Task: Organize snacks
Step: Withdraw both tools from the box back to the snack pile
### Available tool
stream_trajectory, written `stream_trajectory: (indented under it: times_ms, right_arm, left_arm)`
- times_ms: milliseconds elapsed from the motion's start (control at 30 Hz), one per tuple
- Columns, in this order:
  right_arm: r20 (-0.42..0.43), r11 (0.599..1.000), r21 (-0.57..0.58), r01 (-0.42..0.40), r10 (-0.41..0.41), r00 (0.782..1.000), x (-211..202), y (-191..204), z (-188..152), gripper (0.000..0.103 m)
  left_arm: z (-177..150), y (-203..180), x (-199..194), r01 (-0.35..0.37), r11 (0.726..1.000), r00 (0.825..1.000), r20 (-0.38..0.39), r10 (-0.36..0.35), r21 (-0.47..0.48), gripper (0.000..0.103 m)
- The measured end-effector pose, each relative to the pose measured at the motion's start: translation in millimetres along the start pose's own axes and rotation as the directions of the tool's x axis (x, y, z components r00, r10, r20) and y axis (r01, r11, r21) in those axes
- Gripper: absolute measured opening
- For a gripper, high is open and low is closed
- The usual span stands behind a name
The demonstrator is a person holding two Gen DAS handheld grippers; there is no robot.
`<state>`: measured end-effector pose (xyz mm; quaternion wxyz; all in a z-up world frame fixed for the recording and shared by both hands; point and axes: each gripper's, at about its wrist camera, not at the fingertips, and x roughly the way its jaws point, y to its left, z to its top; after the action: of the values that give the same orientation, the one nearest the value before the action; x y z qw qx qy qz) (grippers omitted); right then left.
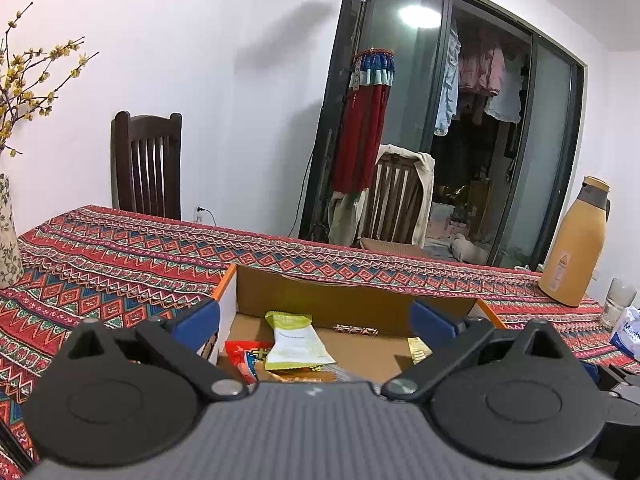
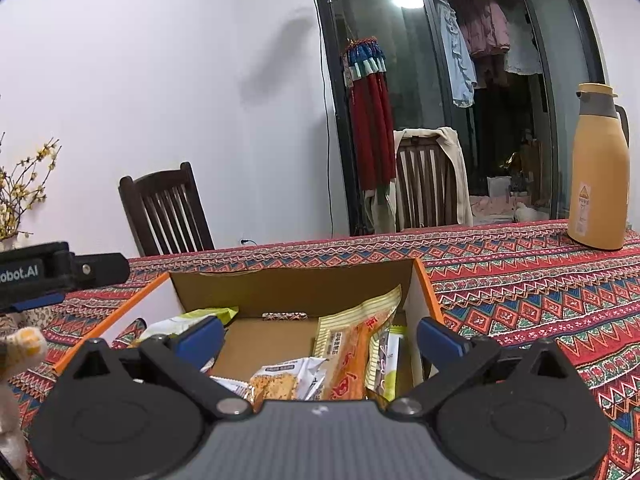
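Observation:
An open cardboard box (image 1: 352,300) with orange edges sits on the patterned tablecloth and holds several snack packets. In the left wrist view a green and white packet (image 1: 294,340) lies in the box beside a red packet (image 1: 244,358). My left gripper (image 1: 316,322) hangs open over the box's near side with nothing between its blue fingers. In the right wrist view the box (image 2: 296,286) holds an orange packet (image 2: 354,354) leaning on its right wall and a small cracker packet (image 2: 280,382). My right gripper (image 2: 320,340) is open above them, holding nothing.
A tan thermos jug (image 2: 598,172) stands on the table at the right, with a glass (image 1: 620,304) and a tissue pack (image 1: 628,332) near it. A vase of yellow blossoms (image 1: 8,236) stands at the left. Two wooden chairs (image 1: 148,164) line the table's far side.

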<state>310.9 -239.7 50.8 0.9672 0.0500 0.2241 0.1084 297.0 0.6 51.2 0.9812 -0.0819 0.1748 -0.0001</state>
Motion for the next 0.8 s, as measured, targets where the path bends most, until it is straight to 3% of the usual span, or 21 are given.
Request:
stream_trajectory:
  times_ms: [267,533,800]
  right_arm:
    - [0.033,1.0,0.004,-0.003,0.003,0.999,-10,0,3,0.103]
    - [0.054,0.999,-0.02,-0.026,0.027,0.998,-38,6,10,0.103]
    - [0.003,1.0,-0.029,-0.003,0.003,1.0,-72,-4,-12,0.103]
  left_arm:
    - [6,-3,-12,-0.015,1.0,1.0,0.024,0.015,-0.002,0.103]
    - [19,0,-53,-0.023,1.0,0.999,0.043,0.023,0.001,0.103]
    - [-7,17,-74,-0.043,0.999,0.999,-0.023,0.043,0.024,0.103]
